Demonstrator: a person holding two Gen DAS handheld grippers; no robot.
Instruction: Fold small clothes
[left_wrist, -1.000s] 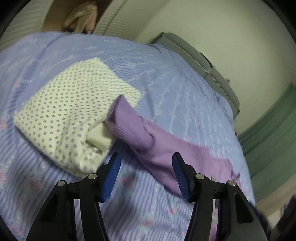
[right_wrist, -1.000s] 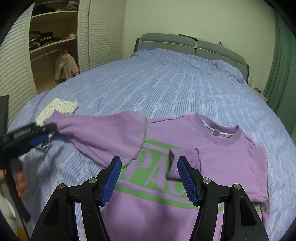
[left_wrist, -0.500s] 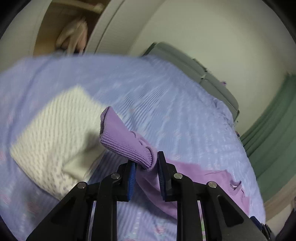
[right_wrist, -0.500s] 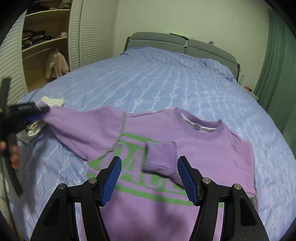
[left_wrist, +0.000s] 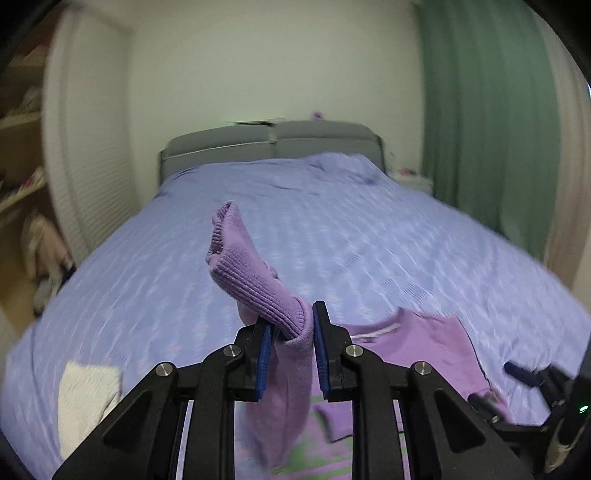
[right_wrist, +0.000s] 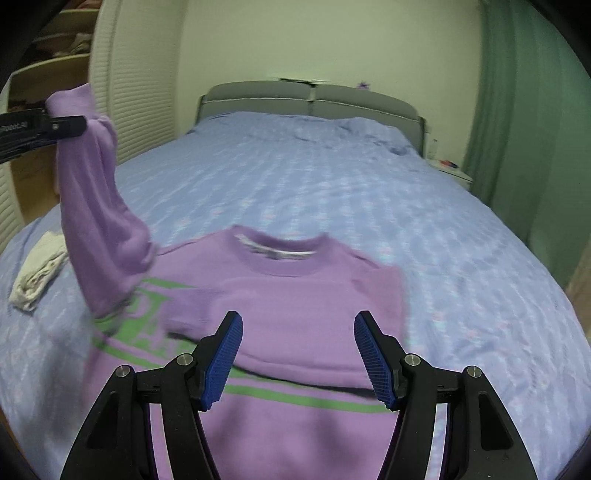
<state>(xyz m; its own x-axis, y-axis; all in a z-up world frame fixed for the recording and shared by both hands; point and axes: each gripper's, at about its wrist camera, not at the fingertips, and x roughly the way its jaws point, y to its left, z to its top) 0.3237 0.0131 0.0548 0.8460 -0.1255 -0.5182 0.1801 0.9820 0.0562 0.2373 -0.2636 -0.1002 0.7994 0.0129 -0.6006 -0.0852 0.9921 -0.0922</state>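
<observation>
Purple sweatshirt (right_wrist: 295, 295) lies face-up on the bed (right_wrist: 332, 177), neckline toward the headboard (right_wrist: 310, 98), green lettering across the chest. One sleeve (right_wrist: 99, 229) is lifted clear of the body; the other looks already folded across the chest, cuff near the sweatshirt's middle.

Left gripper (left_wrist: 291, 332): jaws closed on the ribbed cuff (left_wrist: 258, 291) of the lifted sleeve, cuff end poking up past the pads. Right gripper (right_wrist: 298, 360): jaws wide open, holding nothing, hovering over the sweatshirt's lower half.

Risks, as I judge them:
- Grip is on the cuff only, w/ a bulky fold of knit between the pads. Rib fabric is springy; a quick swing could let it creep out & drop short of the chest.
- Nothing pins the body. Pull on the sleeve may drag the shoulder, bunch the sweatshirt & undo the other sleeve's fold. Right gripper could press down, but it's not touching.
- Sleeve hangs twisted below the cuff; laid down like that it'd land rolled, giving a lumpy fold.
- Folded cream garment (right_wrist: 37, 273) sits beside the sweatshirt, on the lifted-sleeve side. A low sweep could brush it.
- Both views are motion-blurred, so fine contact detail is hard to tell.
</observation>
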